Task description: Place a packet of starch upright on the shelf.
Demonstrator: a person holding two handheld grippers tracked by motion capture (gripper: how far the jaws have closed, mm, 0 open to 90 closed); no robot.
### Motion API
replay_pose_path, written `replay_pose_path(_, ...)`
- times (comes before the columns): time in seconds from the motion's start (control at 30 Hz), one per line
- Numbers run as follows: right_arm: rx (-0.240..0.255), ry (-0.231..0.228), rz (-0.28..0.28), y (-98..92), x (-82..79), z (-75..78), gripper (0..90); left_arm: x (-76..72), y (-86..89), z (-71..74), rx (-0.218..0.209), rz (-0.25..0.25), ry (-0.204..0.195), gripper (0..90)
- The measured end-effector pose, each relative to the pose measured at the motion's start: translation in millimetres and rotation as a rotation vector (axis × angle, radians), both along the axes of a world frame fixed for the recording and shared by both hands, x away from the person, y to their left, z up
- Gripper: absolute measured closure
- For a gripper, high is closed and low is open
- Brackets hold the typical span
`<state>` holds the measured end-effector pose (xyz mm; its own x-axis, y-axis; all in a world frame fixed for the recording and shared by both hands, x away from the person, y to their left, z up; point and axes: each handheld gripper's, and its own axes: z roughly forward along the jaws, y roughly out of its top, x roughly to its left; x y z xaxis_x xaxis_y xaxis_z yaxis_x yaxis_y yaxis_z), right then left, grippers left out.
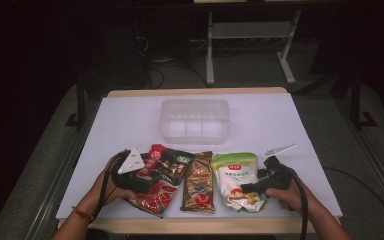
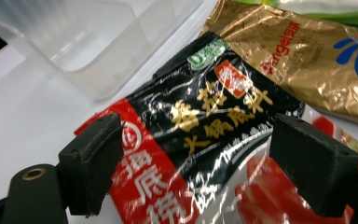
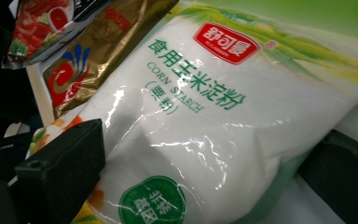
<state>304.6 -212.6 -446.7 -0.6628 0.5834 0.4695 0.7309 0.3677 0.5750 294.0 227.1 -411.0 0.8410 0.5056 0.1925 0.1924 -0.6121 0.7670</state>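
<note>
- Left claw (image 1: 142,172) hangs wide open over the black-and-red packet (image 2: 200,126), its jaws apart on either side and clear of the foil.
- That packet lies at the counter's (image 1: 130,125) near left, overlapping a red packet (image 1: 152,197), just before the clear tub (image 1: 195,120).
- Gold packet (image 1: 199,182) lies in the middle, beside both.
- Starch bag (image 3: 205,121) lies right of it; right claw (image 1: 247,187) straddles its near end, jaws wide, not pressing.
</note>
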Motion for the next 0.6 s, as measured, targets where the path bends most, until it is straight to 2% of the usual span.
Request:
replay_pose_path(0.07, 0.018, 0.016, 0.015, 2.8, 1.2, -1.9, 2.6, 2.2, -5.5, 1.4, -0.014, -0.011, 0.006, 17.1)
replay_pose_path(0.17, 0.025, 0.014, 0.027, 5.3, 1.7, -2.2, 8.0, 4.0, -17.2, 2.8, 0.003, -0.032, -0.001, 17.1)
replay_pose_path(0.2, 0.028, 0.013, 0.034, 6.9, 1.6, -1.9, 14.0, 3.8, -21.2, 3.3, 0.008, -0.043, -0.005, 17.1)
replay_pose_path(0.23, 0.052, 0.016, 0.046, 9.4, 2.4, -2.5, 25.0, 3.0, -28.6, 2.9, 0.026, -0.059, -0.016, 17.1)
replay_pose_path(0.27, 0.057, 0.025, 0.049, 10.6, 2.7, -2.2, 31.7, 2.7, -31.5, 2.6, 0.029, -0.062, -0.014, 17.1)
replay_pose_path(0.37, 0.069, -0.012, 0.056, 11.6, 2.4, 0.6, 50.6, 1.4, -35.7, 0.7, 0.04, -0.071, -0.011, 17.1)
replay_pose_path(0.4, 0.069, -0.012, 0.056, 11.6, 2.4, 0.6, 50.6, 1.4, -35.7, 0.7, 0.04, -0.071, -0.011, 17.1)
replay_pose_path(0.5, 0.071, -0.056, 0.063, 9.7, -0.1, 4.5, 66.3, 1.3, -34.9, 0.3, 0.029, -0.066, -0.001, 17.1)
replay_pose_path(0.57, 0.069, -0.065, 0.064, 9.7, -1.1, 5.8, 68.2, 1.6, -33.2, 0.9, 0.015, -0.062, 0.006, 17.1)
replay_pose_path(0.6, 0.065, -0.091, 0.07, 10.8, -3.4, 8.7, 71.0, 1.9, -32.5, 1.2, 0.014, -0.058, 0.005, 17.1)
